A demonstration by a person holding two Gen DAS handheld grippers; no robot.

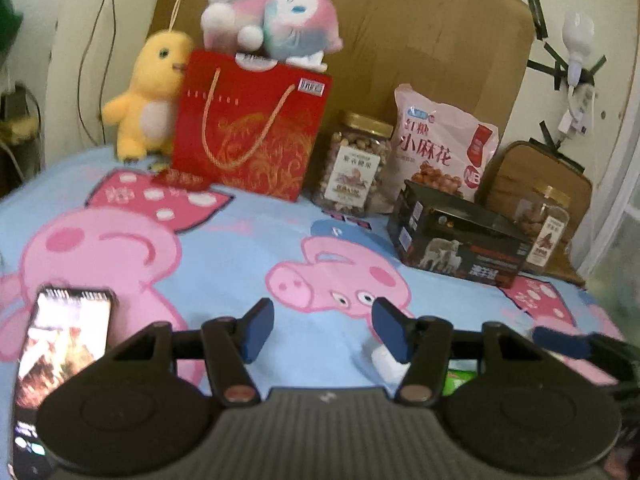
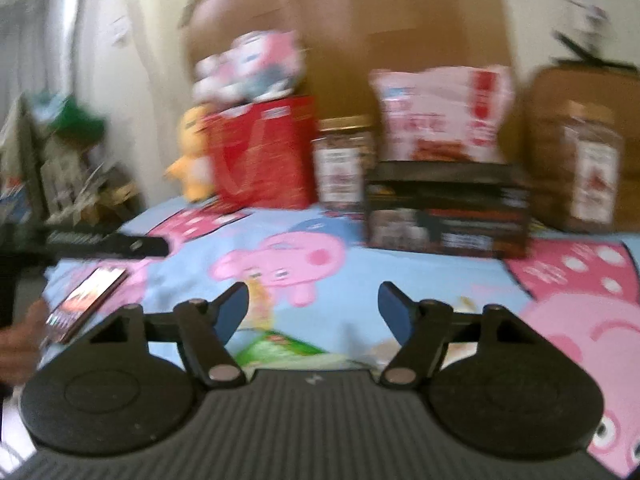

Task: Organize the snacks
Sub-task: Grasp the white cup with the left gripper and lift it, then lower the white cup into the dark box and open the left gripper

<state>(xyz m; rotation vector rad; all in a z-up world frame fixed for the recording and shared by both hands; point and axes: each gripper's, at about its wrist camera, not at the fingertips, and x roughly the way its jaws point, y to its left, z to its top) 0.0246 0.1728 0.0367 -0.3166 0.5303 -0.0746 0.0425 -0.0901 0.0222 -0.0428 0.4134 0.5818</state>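
Snacks stand along the back of a blue pig-print cloth (image 1: 248,236): a red gift bag (image 1: 252,128), a gold-lidded nut jar (image 1: 354,164), a pink snack pouch (image 1: 440,140), a black box (image 1: 456,236) and a second jar (image 1: 544,228). My left gripper (image 1: 323,330) is open and empty above the cloth. My right gripper (image 2: 313,312) is open and empty; a green snack packet (image 2: 280,348) lies just under it. The right wrist view is blurred but shows the bag (image 2: 260,152), jar (image 2: 344,164), pouch (image 2: 440,116), box (image 2: 444,212) and second jar (image 2: 592,168).
A yellow plush chick (image 1: 148,92) stands left of the bag and a pink plush (image 1: 272,16) lies on it. A phone (image 1: 60,344) lies at the left. Cardboard (image 1: 360,40) leans behind. A brown cushion (image 1: 536,180) sits at the back right. The right gripper's finger (image 1: 560,340) shows at the right.
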